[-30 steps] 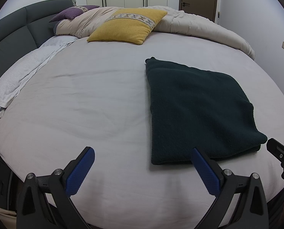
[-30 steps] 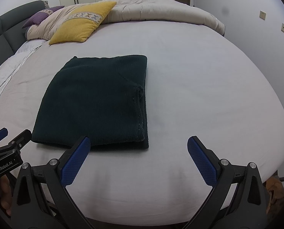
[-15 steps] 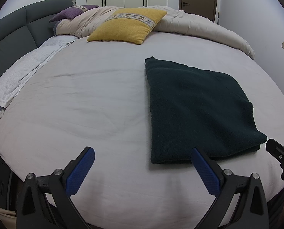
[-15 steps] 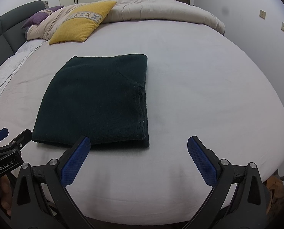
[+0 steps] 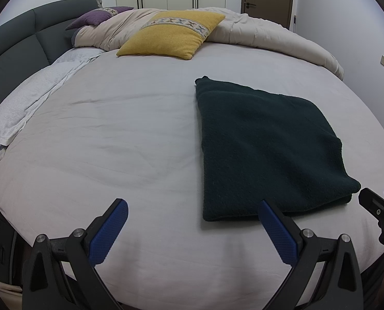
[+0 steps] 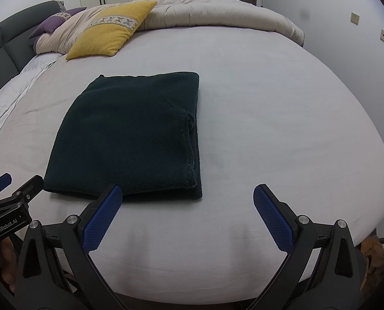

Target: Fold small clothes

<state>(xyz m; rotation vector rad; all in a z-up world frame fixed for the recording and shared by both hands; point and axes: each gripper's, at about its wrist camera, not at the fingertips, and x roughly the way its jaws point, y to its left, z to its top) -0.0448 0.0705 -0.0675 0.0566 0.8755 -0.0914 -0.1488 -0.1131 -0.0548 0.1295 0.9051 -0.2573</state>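
A dark green knitted garment (image 5: 267, 144) lies folded into a flat rectangle on the bed's grey sheet (image 5: 114, 134). It also shows in the right wrist view (image 6: 130, 134). My left gripper (image 5: 192, 217) is open and empty, above the sheet at the bed's near edge, with its right finger in front of the garment's near left corner. My right gripper (image 6: 186, 201) is open and empty, just short of the garment's near right corner. Each gripper shows at the edge of the other's view.
A yellow cushion (image 5: 171, 33), a purple pillow (image 5: 99, 16) and a bunched beige duvet (image 5: 269, 35) lie at the far side of the bed. A white towel (image 5: 24, 103) runs along the left edge by the dark headboard (image 5: 16, 41). Walls stand to the right.
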